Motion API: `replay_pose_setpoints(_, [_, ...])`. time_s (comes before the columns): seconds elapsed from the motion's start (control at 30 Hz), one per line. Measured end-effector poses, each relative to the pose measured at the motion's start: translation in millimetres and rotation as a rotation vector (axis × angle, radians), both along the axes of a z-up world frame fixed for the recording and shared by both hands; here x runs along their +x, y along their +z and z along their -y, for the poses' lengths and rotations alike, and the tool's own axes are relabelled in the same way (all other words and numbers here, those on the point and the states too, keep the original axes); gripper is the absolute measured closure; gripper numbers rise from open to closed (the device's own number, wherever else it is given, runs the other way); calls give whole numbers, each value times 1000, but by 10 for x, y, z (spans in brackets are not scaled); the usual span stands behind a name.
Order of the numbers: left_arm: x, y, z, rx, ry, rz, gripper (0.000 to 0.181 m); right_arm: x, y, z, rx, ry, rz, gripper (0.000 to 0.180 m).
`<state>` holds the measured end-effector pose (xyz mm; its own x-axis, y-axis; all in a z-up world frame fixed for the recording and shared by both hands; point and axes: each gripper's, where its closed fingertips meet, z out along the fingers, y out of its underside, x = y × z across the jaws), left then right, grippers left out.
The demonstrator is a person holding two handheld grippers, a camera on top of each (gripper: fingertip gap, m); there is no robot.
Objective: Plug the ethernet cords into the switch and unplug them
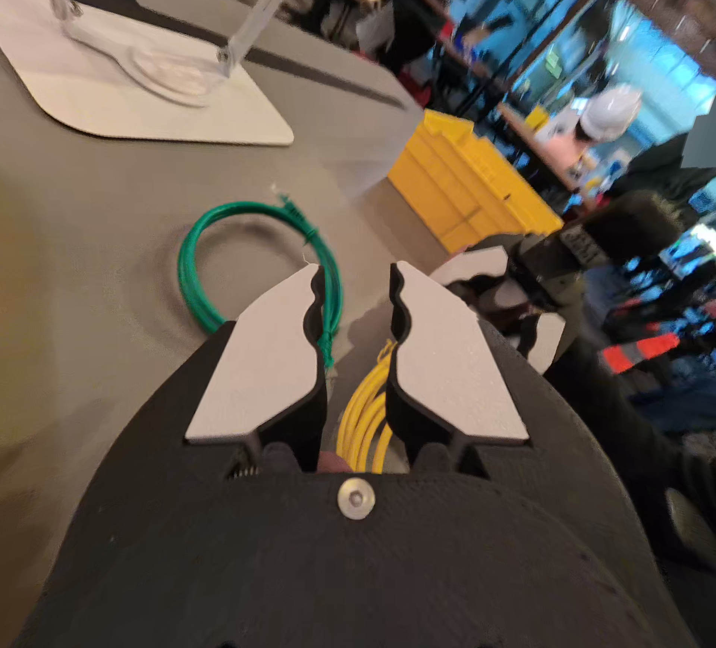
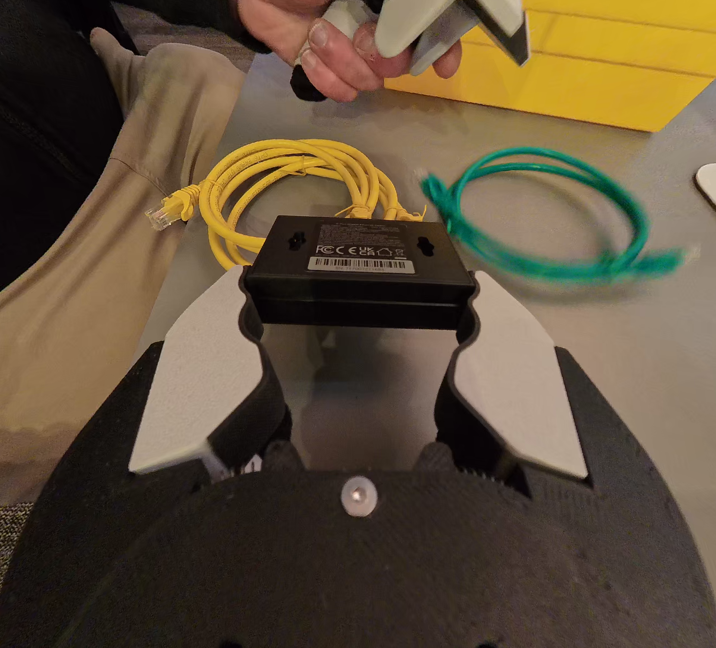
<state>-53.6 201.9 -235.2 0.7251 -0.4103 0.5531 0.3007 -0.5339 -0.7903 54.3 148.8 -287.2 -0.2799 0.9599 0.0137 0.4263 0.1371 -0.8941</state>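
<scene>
My right gripper (image 2: 358, 277) is shut on the black switch (image 2: 358, 265) and holds it by its two ends, its labelled underside facing up. A coiled yellow ethernet cord (image 2: 294, 180) lies on the grey table behind the switch, one clear plug pointing left. A coiled green ethernet cord (image 2: 550, 218) lies to its right. My left gripper (image 1: 354, 273) is open and empty, raised over the table. The green cord (image 1: 248, 261) lies just past its left finger, and the yellow cord (image 1: 364, 424) shows below between its fingers.
A yellow bin (image 2: 581, 48) stands at the back right of the grey table (image 2: 581, 377), also in the left wrist view (image 1: 465, 180). A white stand base (image 1: 128, 98) sits at the far left. A person's legs (image 2: 77, 280) are by the table's left edge.
</scene>
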Motion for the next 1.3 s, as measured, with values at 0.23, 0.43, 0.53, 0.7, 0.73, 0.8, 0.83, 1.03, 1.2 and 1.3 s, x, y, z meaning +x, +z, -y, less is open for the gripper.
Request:
replay_pose_setpoints(0.23, [-65,-415,187,114,-368,-1185,144,1,4,0,-6,2,-1,80])
replay_pose_setpoints(0.43, [79,-762,161,-8,-771,-1364,133,3,7,2,-5,4,-3,80])
replay_pose_setpoints(0.53, [-33,-955,80,-76,-820,-1456,145,3,9,1,-8,5,-3,80])
replay_pose_setpoints(0.7, [-45,-893,47,13,-815,-1500,167,5,12,2,-9,6,-5,80])
replay_pose_setpoints(0.73, [-84,-858,3,35,-793,-1511,168,4,11,4,-9,7,-4,80])
replay_pose_setpoints(0.8, [-60,-807,15,76,-814,-1455,168,4,10,6,-8,8,-4,80])
replay_pose_setpoints(0.83, [-62,-768,8,97,-815,-1452,168,5,10,5,-9,8,-4,80])
replay_pose_setpoints(1.03, [-211,-385,-88,187,-762,-1451,168,6,13,4,-15,10,-4,80])
replay_pose_setpoints(1.2, [-440,-56,36,165,-828,-1451,168,6,7,9,-12,13,0,80])
replay_pose_setpoints(1.3, [-476,-30,70,137,-840,-1434,168,5,5,10,-11,13,0,80])
